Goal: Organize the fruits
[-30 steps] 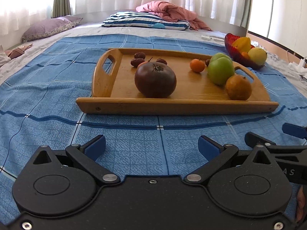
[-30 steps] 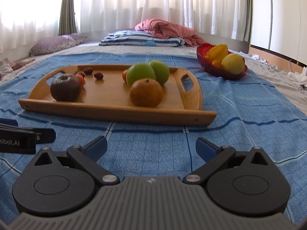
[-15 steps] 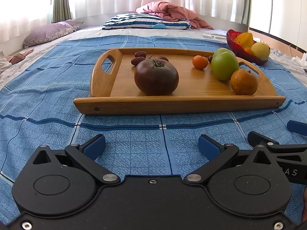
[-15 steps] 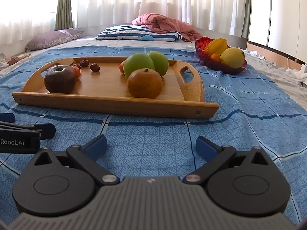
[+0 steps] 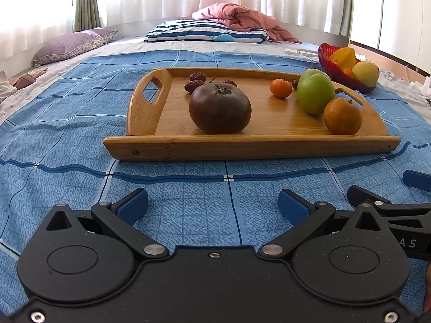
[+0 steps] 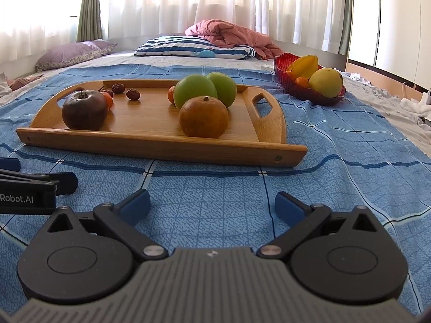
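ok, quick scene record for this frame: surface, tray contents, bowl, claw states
surface: blue checked bedspread
tray: wooden tray, two cut-out handles
tray contents: dark tomato, two green apples, large orange, small tangerines, dried dates
bowl: red bowl beyond the tray, holds starfruit and yellow fruit
left claw: open, empty
right claw: open, empty

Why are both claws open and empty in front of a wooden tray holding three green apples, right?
Nearly: the wooden tray holds two green apples, not three, as the right wrist view shows. Both the left claw and right claw are open and empty.
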Demonstrator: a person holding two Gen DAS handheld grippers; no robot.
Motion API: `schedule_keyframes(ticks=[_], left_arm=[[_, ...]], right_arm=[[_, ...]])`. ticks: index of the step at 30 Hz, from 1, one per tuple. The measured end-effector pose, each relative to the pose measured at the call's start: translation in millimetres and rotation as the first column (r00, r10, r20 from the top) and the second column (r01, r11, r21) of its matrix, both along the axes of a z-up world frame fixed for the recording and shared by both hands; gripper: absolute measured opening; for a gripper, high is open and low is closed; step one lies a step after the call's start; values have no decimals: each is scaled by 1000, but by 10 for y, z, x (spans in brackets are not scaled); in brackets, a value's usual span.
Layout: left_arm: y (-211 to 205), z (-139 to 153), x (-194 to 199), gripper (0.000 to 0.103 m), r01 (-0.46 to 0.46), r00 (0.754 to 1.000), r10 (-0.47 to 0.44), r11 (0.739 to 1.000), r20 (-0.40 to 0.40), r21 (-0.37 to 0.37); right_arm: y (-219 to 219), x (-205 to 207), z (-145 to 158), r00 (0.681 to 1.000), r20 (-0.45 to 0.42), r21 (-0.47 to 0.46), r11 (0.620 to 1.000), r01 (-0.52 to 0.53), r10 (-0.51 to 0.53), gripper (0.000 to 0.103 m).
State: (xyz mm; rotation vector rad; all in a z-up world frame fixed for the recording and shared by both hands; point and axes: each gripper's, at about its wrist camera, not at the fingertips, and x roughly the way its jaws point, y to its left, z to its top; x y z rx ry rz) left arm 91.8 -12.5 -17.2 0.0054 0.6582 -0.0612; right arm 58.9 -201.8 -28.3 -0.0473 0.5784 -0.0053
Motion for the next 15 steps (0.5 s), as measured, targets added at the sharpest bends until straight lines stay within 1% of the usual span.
schedule_keyframes(ticks=[15], left_arm=[[8, 5, -6, 103, -2, 1000, 2, 1000, 3, 0]], right_arm=[[2, -3, 3, 1000, 0, -1, 1000, 0, 0, 103]])
